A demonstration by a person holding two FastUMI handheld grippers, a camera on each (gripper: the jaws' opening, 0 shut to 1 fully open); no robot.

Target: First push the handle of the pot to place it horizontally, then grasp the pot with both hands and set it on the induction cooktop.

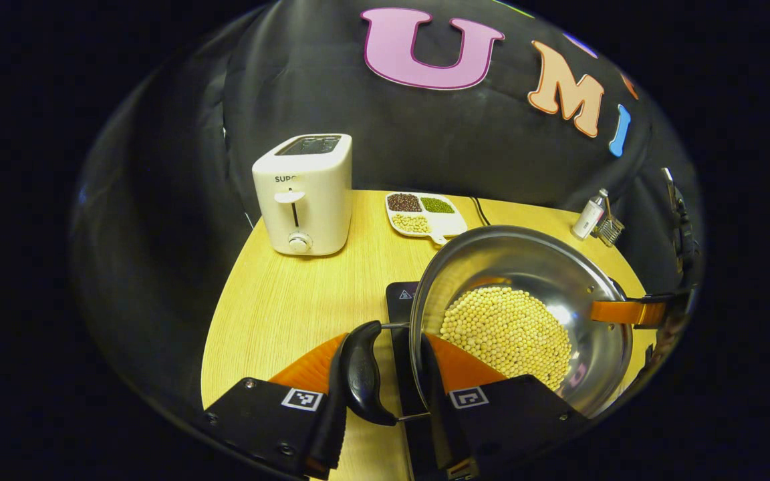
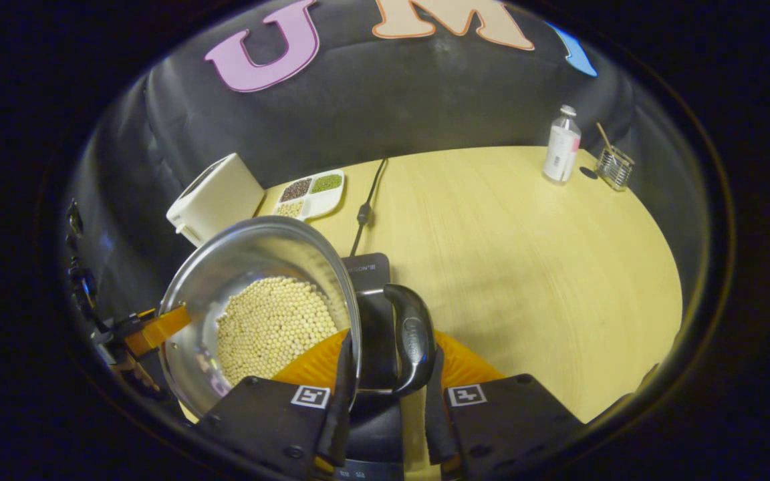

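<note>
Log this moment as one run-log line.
phase: carrying pot | left gripper: on its handle | right gripper: on other handle | pot above cooktop, holds beans

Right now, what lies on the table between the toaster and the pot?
In the left gripper view, the divided tray of beans lies between the toaster and the pot, on the table.
</note>
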